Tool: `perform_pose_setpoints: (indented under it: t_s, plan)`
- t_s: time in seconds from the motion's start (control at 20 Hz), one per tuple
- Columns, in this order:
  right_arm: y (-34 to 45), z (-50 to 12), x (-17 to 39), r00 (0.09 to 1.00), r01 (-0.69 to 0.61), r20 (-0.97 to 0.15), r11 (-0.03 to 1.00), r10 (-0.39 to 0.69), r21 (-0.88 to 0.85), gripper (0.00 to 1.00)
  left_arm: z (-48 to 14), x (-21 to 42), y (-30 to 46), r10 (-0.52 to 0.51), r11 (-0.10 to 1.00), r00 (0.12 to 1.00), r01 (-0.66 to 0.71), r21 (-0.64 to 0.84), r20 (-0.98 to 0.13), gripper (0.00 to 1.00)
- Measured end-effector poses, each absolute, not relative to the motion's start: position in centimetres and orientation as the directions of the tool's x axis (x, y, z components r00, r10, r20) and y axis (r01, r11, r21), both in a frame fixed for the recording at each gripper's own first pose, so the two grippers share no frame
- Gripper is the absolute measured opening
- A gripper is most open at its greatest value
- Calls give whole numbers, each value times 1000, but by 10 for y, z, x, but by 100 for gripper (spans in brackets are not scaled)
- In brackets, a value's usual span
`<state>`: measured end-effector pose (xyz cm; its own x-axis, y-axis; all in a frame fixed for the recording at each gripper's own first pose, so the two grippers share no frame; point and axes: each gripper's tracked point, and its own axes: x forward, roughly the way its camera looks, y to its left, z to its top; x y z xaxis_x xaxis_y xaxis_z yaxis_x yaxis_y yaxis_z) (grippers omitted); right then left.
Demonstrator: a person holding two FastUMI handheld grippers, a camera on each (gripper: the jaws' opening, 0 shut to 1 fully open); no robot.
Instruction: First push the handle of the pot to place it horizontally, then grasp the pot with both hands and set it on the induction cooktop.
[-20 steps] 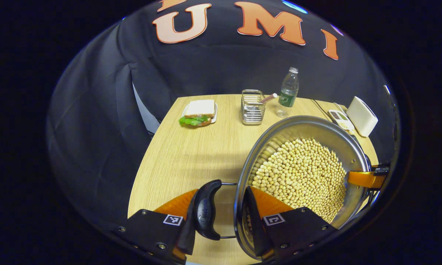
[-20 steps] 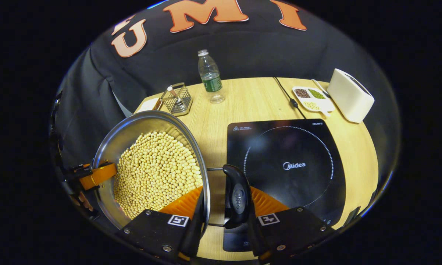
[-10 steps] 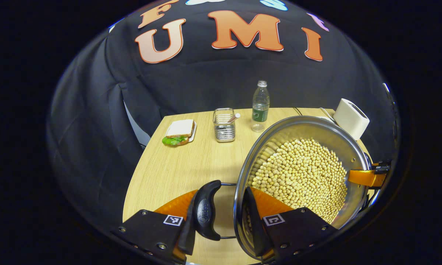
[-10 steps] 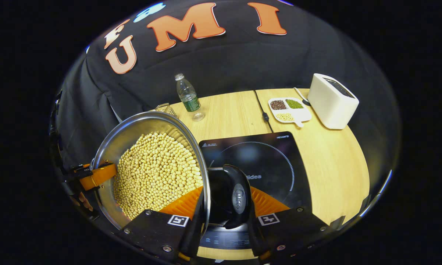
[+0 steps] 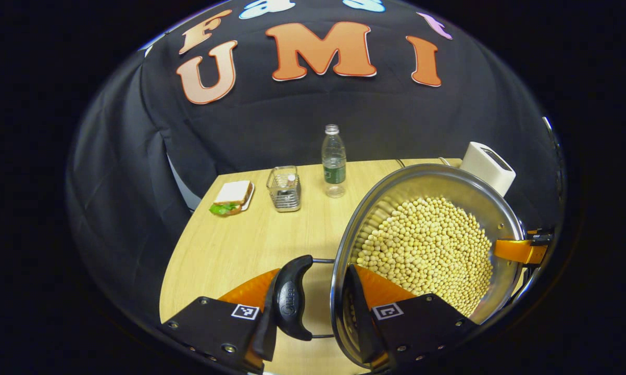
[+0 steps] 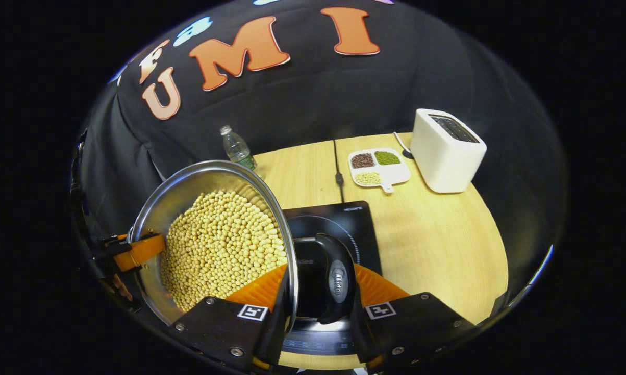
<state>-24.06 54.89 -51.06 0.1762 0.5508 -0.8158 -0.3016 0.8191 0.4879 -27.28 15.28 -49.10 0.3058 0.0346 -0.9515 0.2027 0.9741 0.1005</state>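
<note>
- Pot [image 5: 427,250], steel and loaded with pale beans [image 6: 222,245], hangs between my two grippers, partly over the black induction cooktop [image 6: 354,221] on the wooden table [image 6: 438,245].
- My left gripper [image 5: 313,307] has one finger outside the looped side handle [image 5: 290,304] and the other inside the rim against the wall, so it pinches handle and rim together; jaws closed on the pot.
- My right gripper [image 6: 315,307] does the same on the opposite handle [image 6: 336,281]: one finger among the beans, one outside the black grip, clamped tight.
- I judge I hold both ends because a load this heavy would tip on one handle; the opposite gripper [image 5: 521,250] shows at the far rim in the left gripper view.
- Both handles lie flat, outward from the rim, so I take the handle-pushing step as done and this as the carry.
- Next I'd centre the base on the cooktop's ring and lower evenly; a tilt could spill beans.
- Well clear of my path: toaster [image 6: 446,148], divided bean tray [image 6: 378,166], water bottle [image 5: 334,161], wire caddy [image 5: 284,187], sandwich [image 5: 231,197].
</note>
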Motion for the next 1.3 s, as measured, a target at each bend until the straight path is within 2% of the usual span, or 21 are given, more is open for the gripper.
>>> perform_pose_setpoints:
  t_s: [0.35,0.65,1.3]
  plan:
    - [549,-504,-244,188,-255,-838,849,513,463,53,-495,-257,158,-23,961,305,268,63,-952,63]
    - [550,-500,-245,160,-254,-862,863,482,435,52,-506,-254,160,-47,966,248,258,20,-968,63]
    - [556,-500,-245,109,-242,-886,876,451,417,53,-507,-249,160,-65,963,185,269,-14,-981,63]
